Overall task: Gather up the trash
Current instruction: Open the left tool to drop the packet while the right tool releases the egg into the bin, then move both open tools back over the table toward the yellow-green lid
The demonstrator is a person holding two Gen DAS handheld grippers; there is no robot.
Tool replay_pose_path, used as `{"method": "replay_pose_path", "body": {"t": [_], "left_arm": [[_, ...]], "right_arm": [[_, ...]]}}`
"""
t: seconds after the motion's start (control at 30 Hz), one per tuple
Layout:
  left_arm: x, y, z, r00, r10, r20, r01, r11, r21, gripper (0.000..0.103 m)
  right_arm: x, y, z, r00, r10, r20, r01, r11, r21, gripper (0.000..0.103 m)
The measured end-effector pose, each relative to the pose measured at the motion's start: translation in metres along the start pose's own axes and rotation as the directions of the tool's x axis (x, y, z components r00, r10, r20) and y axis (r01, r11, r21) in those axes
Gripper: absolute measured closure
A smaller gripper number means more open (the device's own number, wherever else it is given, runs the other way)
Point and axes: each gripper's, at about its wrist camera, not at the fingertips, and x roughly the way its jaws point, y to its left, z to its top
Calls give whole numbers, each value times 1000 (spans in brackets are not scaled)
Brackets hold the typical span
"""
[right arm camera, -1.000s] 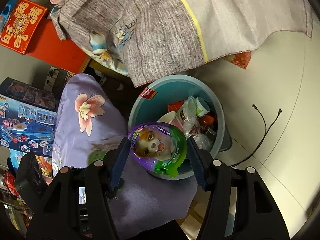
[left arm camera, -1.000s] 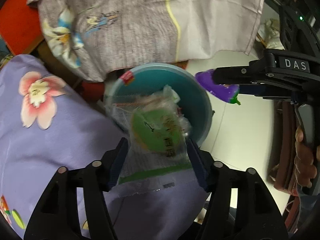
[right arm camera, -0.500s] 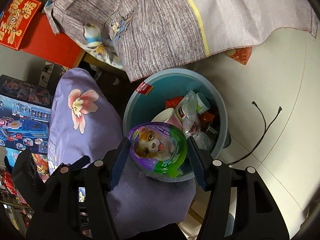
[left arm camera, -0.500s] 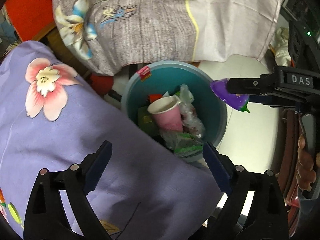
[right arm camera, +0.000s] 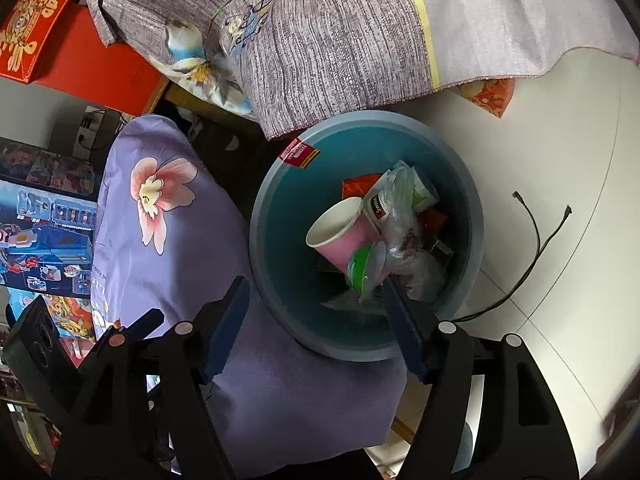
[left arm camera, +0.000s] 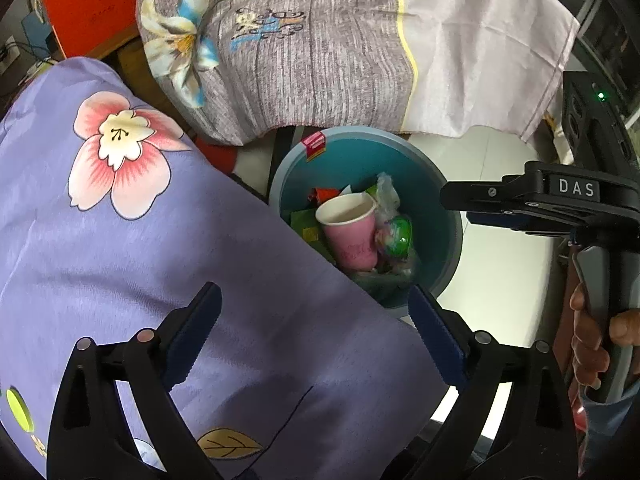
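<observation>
Left gripper (left arm camera: 314, 330) and right gripper (right arm camera: 314, 322): both spread, empty. Teal bin (right arm camera: 276, 200) ahead holds pink cup (right arm camera: 340, 236), green egg lid (right arm camera: 360, 266). Black cable (right arm camera: 536, 244) shows only in right view.

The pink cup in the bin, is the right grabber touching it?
Apart. In the right wrist view the right gripper is open and empty above the bin, and the pink cup lies down inside among the trash, beyond both fingertips.
</observation>
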Motion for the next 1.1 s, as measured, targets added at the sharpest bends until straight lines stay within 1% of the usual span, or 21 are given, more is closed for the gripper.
{"method": "replay_pose_path", "body": {"t": [0.03, 0.13, 0.37, 0.53, 0.7, 0.87, 1.03, 1.1], "left_arm": [[-1, 1, -1, 1000, 0, -1, 0, 1000, -1, 9], [-2, 3, -3, 1000, -3, -1, 3, 1000, -5, 8], [-10, 6, -10, 1000, -6, 12, 6, 1000, -10, 8], [-22, 11, -16, 999, -2, 32, 2, 1000, -13, 8], [-36, 22, -28, 999, 2, 54, -1, 1000, -28, 5], [-52, 41, -43, 997, 11, 76, -8, 999, -51, 5], [-70, 73, -65, 995, 25, 97, -15, 995, -101, 4], [-77, 92, -77, 994, 36, 103, -22, 991, -130, 4]], "right_arm": [[0, 1, 0, 1000, -5, 1, 5, 1000, 0, 34], [-1, 3, -2, 1000, -17, -1, 17, 1000, 5, 27], [-5, 10, -8, 999, -42, -1, 42, 999, 3, 26], [-9, 26, -15, 999, -51, 2, 51, 999, -19, 26], [-11, 47, -23, 998, -59, 5, 59, 997, -54, 26], [-6, 78, -35, 997, -72, -1, 71, 992, -100, 26], [8, 121, -52, 997, -79, -22, 74, 983, -168, 26], [17, 140, -59, 996, -83, -37, 74, 978, -194, 26]]}}
